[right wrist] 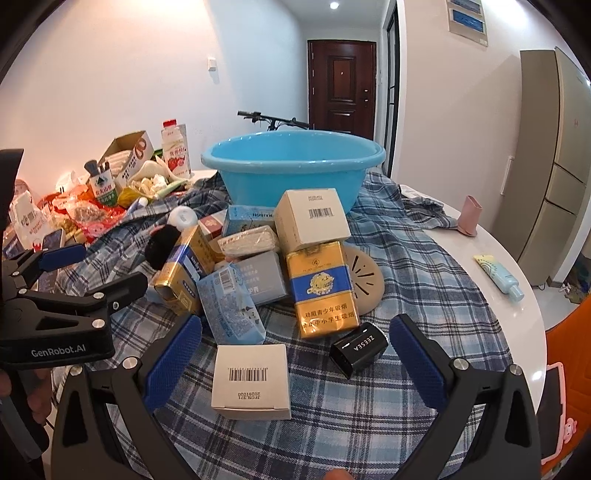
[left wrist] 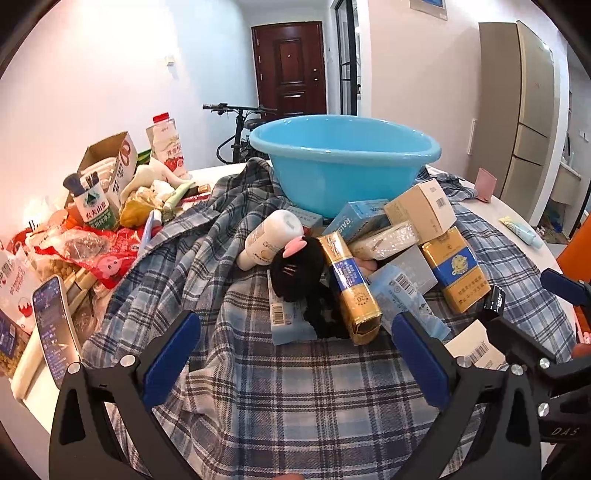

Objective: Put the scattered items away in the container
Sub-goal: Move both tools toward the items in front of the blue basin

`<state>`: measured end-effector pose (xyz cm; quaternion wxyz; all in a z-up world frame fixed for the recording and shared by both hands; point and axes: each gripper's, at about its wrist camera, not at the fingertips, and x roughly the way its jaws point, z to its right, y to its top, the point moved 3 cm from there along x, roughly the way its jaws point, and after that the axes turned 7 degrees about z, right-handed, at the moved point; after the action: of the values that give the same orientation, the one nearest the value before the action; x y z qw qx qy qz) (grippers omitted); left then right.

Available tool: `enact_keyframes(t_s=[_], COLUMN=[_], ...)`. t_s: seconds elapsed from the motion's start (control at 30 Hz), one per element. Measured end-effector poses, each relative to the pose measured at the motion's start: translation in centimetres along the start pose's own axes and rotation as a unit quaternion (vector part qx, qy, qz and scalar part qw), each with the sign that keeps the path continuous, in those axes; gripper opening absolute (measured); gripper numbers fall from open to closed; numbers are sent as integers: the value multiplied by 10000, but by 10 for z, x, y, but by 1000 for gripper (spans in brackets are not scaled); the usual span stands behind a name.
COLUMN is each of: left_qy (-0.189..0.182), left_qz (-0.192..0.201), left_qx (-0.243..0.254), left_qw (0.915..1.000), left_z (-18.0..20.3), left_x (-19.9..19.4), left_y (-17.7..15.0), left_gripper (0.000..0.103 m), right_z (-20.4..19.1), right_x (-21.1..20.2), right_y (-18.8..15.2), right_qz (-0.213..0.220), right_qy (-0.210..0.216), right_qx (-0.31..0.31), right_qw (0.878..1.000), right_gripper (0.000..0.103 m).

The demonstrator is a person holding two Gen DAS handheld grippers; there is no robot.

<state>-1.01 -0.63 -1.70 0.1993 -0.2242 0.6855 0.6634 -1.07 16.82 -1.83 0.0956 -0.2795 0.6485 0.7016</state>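
Both the left gripper point(left wrist: 295, 354) and right gripper point(right wrist: 295, 354) hang wide apart and empty before boxes point(right wrist: 312, 218) piled against the blue basin point(right wrist: 291, 166) on the plaid cloth point(right wrist: 424, 266)

light: bright, even, ceiling lamp point(right wrist: 334, 5) far above you | shadows: soft | glare: sheen on basin point(right wrist: 295, 173) rim | focus: sharp | edges: your views bend, black corners
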Motion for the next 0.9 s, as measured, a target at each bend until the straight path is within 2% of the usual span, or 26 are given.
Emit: enact_keyframes(t_s=[0.3, 0.63, 0.9], left_qy=[-38, 153, 90], left_qz=[5, -30, -36], left_qx=[-80, -151, -196], left_qw=[10000, 9998, 9998], left_z=[-2, -14, -13], left_x=[1, -2, -2], left_y=[0, -3, -4], left_gripper=[103, 103, 103], right_z=[1, -11, -23], right_x=[-2, -1, 10], right_y=[-5, -12, -28], right_qz=[-32, -126, -294], right_qy=[-46, 307, 547], right_qx=[65, 72, -67], right_qw=[10000, 9994, 9980], right_gripper=[103, 103, 103])
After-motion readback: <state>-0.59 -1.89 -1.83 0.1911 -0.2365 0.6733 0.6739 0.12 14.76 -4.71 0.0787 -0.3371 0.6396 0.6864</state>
